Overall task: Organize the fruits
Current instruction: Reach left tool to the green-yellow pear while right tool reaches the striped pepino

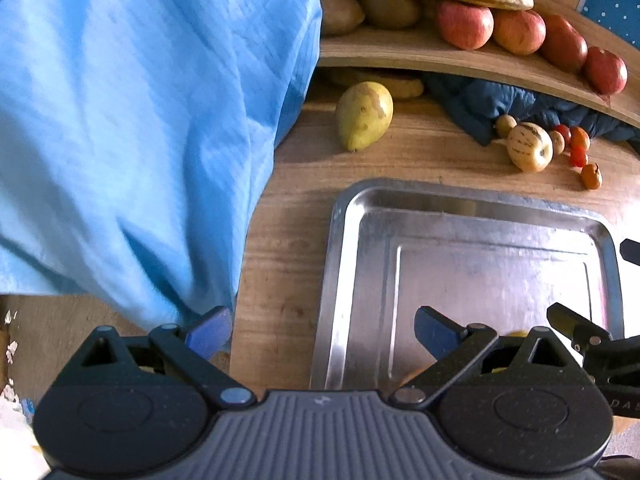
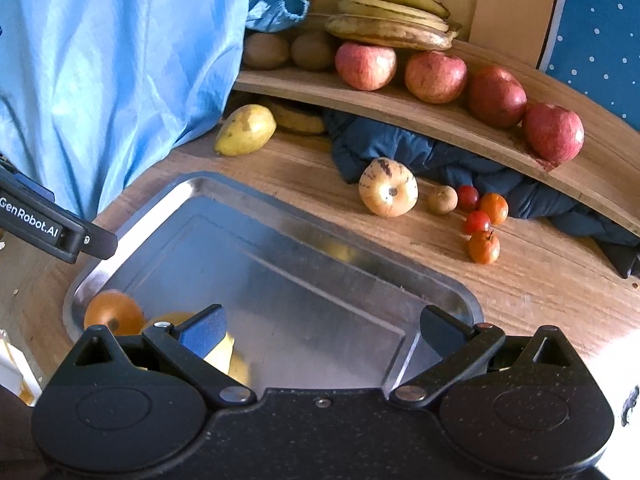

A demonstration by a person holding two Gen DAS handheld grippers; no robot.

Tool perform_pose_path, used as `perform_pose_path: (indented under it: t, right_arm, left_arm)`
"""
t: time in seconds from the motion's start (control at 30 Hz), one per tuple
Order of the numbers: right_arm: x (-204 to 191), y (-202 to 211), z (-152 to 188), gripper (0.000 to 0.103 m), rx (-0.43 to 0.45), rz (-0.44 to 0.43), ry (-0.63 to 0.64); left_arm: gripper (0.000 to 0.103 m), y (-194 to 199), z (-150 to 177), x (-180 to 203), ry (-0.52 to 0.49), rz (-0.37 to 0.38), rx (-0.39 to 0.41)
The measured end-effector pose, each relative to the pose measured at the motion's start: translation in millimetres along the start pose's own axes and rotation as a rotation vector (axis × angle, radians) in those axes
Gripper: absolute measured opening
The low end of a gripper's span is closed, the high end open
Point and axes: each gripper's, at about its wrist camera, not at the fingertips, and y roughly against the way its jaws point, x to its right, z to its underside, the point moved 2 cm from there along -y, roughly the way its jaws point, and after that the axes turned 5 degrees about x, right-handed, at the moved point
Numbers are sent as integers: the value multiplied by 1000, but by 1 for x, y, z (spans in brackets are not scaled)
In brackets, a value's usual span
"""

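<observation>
A metal tray (image 1: 348, 264) (image 2: 360, 280) lies on the wooden table. An orange fruit (image 2: 114, 314) and a yellow fruit (image 2: 224, 356) sit in its near left corner. My left gripper (image 1: 324, 330) is open and empty over the tray's left edge. My right gripper (image 2: 320, 330) is open and empty over the tray's near side. A yellow-green pear (image 1: 364, 116) (image 2: 246, 130), a striped pale melon (image 1: 530, 146) (image 2: 388, 192) and small red and orange fruits (image 2: 482, 220) lie on the table beyond the tray.
A curved wooden shelf (image 2: 440, 120) holds red apples (image 2: 436, 76), kiwis (image 2: 266, 52) and bananas (image 2: 392, 20). Light blue cloth (image 1: 140, 120) fills the left. A dark blue cloth (image 2: 440, 160) lies under the shelf.
</observation>
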Motion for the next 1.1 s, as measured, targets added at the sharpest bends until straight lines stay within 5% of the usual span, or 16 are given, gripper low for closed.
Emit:
perform_pose_path:
  t: [1.1]
  right_arm:
    - [11,-51,-31,102,-3,112,-166]
  left_arm:
    - [102,-69,-89,16,-126,112,31]
